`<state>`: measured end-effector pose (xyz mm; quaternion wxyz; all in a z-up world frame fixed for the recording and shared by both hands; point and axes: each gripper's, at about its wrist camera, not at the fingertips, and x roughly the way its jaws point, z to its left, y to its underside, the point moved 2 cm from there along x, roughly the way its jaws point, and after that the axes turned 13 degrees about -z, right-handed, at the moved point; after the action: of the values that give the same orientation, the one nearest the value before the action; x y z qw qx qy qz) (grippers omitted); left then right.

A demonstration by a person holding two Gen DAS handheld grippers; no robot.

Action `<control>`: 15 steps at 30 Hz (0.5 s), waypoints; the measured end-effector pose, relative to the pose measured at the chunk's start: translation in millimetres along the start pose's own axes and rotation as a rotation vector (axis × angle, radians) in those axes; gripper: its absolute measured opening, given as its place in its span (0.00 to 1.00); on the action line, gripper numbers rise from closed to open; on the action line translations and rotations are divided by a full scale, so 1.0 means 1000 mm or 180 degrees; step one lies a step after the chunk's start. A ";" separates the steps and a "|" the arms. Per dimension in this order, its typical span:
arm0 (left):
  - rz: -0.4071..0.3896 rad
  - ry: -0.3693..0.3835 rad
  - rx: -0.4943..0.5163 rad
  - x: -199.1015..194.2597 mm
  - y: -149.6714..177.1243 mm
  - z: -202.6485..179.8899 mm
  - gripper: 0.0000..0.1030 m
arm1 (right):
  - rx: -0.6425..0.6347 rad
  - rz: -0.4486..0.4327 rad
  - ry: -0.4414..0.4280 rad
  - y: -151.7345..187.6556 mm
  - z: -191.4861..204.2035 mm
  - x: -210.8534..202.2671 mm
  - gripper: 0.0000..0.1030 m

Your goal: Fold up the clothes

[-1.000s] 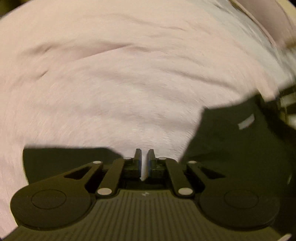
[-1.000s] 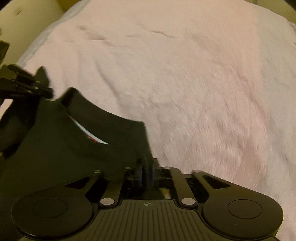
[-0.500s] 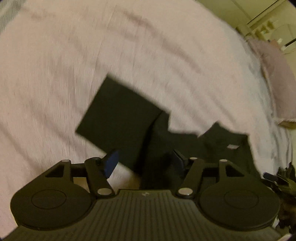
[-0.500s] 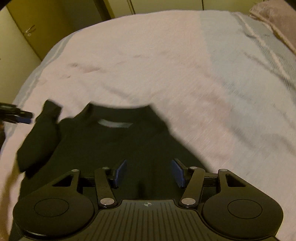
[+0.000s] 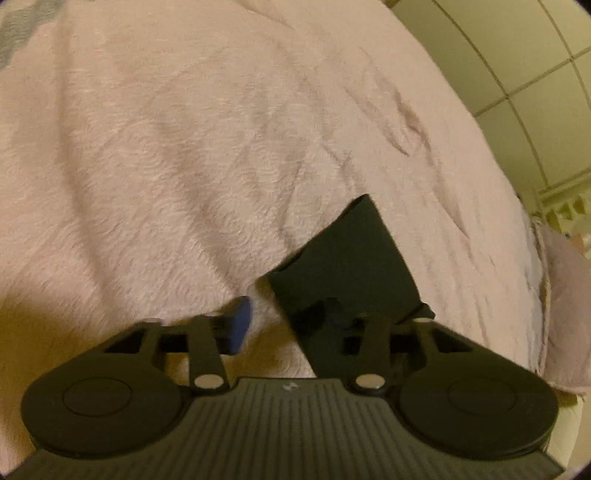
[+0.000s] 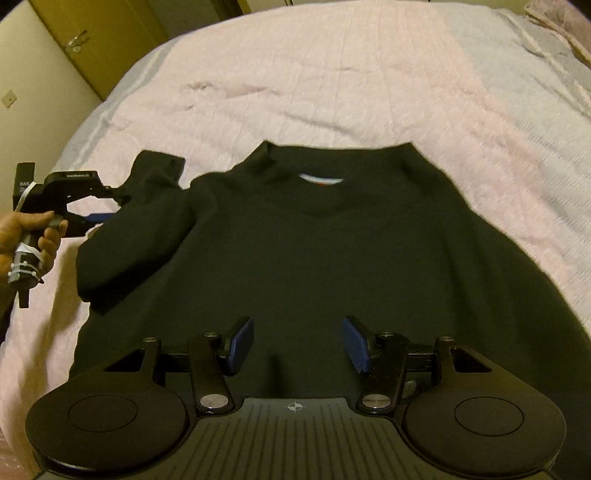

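Observation:
A black T-shirt [image 6: 314,251] lies flat on the pink bedspread [image 6: 332,85], collar away from me, with a white and red neck label [image 6: 320,180]. Its left sleeve [image 6: 144,225] is partly folded and rumpled. My right gripper [image 6: 297,341] is open above the shirt's lower part, holding nothing. My left gripper [image 6: 107,206] is at the left sleeve's edge. In the left wrist view the left gripper [image 5: 291,325] is open, with the black sleeve [image 5: 347,258] lying over its right finger and its blue left pad [image 5: 240,325] bare.
The pink bedspread [image 5: 221,129] fills most of both views. A pillow [image 6: 561,22] lies at the far right. A wooden door [image 6: 99,33] and wall stand beyond the bed's far left corner. Tiled floor [image 5: 517,74] shows past the bed's edge.
Both grippers opened and let go of the shirt, which now lies spread flat. The right gripper drew back over the shirt's lower part; the left moved to the sleeve.

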<state>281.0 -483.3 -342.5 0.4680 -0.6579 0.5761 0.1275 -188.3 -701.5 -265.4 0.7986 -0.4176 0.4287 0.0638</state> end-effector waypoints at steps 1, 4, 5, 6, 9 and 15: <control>0.0026 0.0063 0.0032 0.003 -0.002 -0.002 0.27 | -0.0021 0.0006 0.0005 0.001 0.005 0.003 0.55; 0.0186 0.0243 0.0141 0.013 0.000 -0.010 0.04 | -0.0096 0.0021 0.0011 0.006 0.021 0.010 0.55; 0.0198 0.0299 0.0225 0.013 0.000 -0.013 0.01 | -0.0114 0.0037 0.0017 0.008 0.025 0.011 0.55; 0.0185 0.0343 0.0318 0.011 -0.001 -0.017 0.01 | -0.0134 0.0050 0.0025 0.009 0.030 0.012 0.55; -0.0228 0.0383 0.0556 -0.033 -0.025 -0.014 0.01 | -0.0189 0.0048 0.0051 0.010 0.044 0.011 0.55; -0.1057 0.0139 0.0877 -0.146 -0.098 0.033 0.01 | -0.0215 0.0031 0.0018 0.007 0.076 0.013 0.55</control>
<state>334.7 -375.0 -211.2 0.5554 -0.6763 0.4818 -0.0455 -135.7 -645.4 -257.6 0.7825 -0.4424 0.4306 0.0810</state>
